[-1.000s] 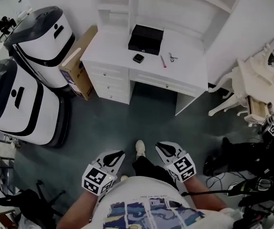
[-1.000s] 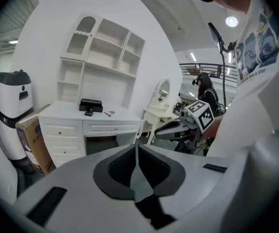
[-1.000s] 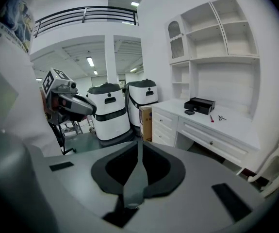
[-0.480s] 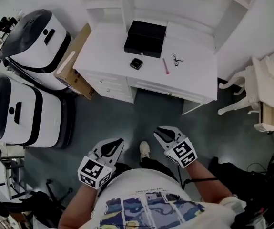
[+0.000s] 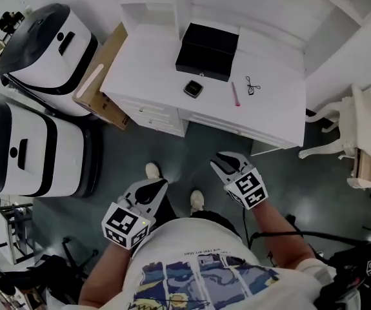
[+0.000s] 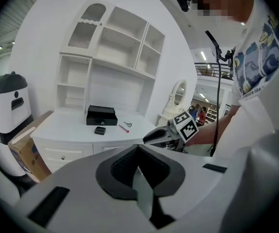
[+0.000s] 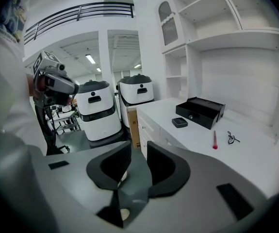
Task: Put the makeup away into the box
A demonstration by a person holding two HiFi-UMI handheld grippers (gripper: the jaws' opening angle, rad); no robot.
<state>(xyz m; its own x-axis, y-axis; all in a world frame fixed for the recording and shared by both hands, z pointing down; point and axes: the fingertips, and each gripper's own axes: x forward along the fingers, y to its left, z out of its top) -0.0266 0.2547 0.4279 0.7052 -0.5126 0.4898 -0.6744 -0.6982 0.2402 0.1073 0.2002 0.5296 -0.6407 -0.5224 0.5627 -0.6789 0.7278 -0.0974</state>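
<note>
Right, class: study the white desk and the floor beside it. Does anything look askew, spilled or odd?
One thing: the flat brown cardboard carton leans tilted against one end of the white desk. On the desk, the black box, small black compact, pink stick and thin black wire item lie apart; nothing is spilled.

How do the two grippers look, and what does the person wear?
The left gripper and right gripper have light grey shells, black-lined jaws and a cube with black-and-white square markers each. The person wears a white T-shirt with a blue print.
</note>
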